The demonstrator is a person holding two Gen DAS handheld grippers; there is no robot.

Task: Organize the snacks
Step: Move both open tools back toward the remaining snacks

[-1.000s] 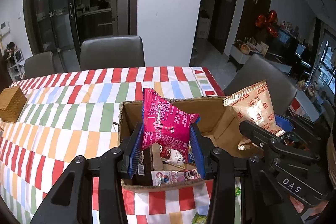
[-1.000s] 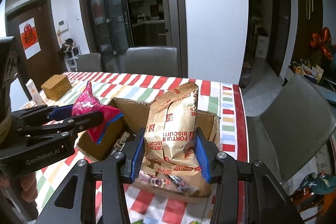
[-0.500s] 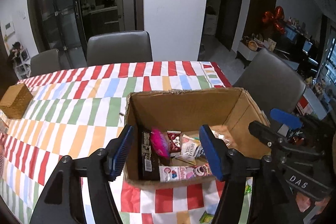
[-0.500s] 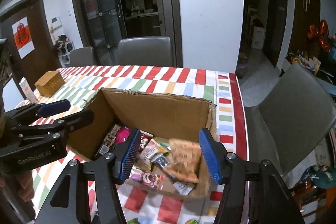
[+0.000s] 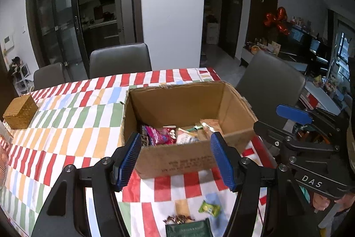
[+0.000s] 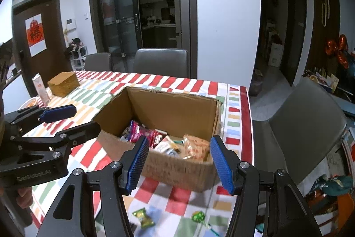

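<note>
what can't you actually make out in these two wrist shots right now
- Bottom of the brown cardboard box: left wrist view, its near wall hides the lower snacks.
- Dark green packet: left wrist view, cut off by the bottom edge, so its label is unreadable.
- Green wrapped candy: right wrist view, blurred, so its print is illegible.
- Tan biscuit packet: right wrist view, partly behind the box wall and the right gripper's blue pad.
</note>
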